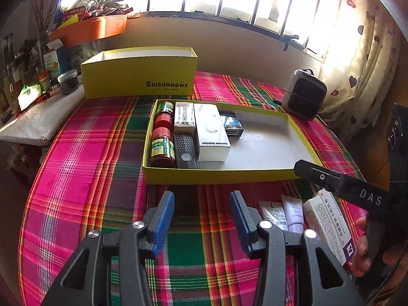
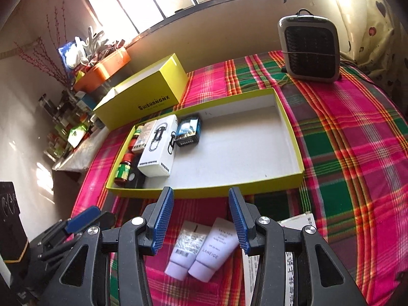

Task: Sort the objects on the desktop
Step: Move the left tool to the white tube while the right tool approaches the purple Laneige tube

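A shallow yellow tray (image 1: pixel 219 177) lies on the plaid cloth. Its left half holds two red jars (image 1: pixel 162 150), a black remote (image 1: pixel 185 150), white boxes (image 1: pixel 210 134) and a small dark box (image 1: pixel 232 125); its right half is bare. My left gripper (image 1: pixel 202 204) hovers open over the cloth just in front of the tray, holding nothing. My right gripper (image 2: pixel 201 204) is open too, low above two lavender tubes (image 2: pixel 201 250) lying side by side on the cloth. A white medicine box (image 1: pixel 327 224) lies just right of the tubes, partly hidden by the right gripper.
A tall yellow box (image 1: pixel 139 76) stands open behind the tray. A grey fan heater (image 2: pixel 309 48) sits at the back right of the table. A cluttered side table (image 1: pixel 38 117) and an orange bin (image 1: pixel 89 29) are on the left. A hand (image 1: pixel 362 244) holds the right gripper's handle.
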A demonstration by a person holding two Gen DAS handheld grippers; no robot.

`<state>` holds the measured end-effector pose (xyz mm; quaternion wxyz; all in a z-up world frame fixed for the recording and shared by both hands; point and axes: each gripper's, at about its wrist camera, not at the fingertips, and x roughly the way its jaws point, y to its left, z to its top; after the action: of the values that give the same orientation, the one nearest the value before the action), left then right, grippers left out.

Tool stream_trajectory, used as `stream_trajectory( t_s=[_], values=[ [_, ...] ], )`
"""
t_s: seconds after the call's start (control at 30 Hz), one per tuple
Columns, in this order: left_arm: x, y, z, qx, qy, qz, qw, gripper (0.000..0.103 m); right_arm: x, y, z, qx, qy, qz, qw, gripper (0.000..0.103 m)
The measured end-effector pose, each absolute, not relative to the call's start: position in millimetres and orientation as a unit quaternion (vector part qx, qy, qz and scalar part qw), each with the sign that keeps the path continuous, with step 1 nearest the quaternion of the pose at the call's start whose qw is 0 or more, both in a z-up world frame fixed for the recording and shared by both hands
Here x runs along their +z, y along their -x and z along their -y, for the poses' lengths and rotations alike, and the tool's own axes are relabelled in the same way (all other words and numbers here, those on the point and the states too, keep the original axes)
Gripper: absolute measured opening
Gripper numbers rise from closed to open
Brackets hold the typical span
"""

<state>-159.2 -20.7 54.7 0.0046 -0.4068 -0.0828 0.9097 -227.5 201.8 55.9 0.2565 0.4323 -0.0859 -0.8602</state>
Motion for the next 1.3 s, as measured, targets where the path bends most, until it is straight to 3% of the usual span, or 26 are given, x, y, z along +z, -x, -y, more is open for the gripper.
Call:
stream_trajectory(
  t_s=[0.43, 1.3],
  values=[
    [54.5, 139.7, 0.8, 0.918, 0.396, 0.035, -0.006, 0.046, 51.7, 181.2, -201.5, -0.866, -0.418, 0.027, 0.274, 0.047],
    [38.6, 149.1, -15.6, 0.908, 0.417, 0.025, 0.009, 0.046, 27.5, 181.3, -208.6, -0.856, -0.446, 0.024, 0.259, 0.047]
  ],
)
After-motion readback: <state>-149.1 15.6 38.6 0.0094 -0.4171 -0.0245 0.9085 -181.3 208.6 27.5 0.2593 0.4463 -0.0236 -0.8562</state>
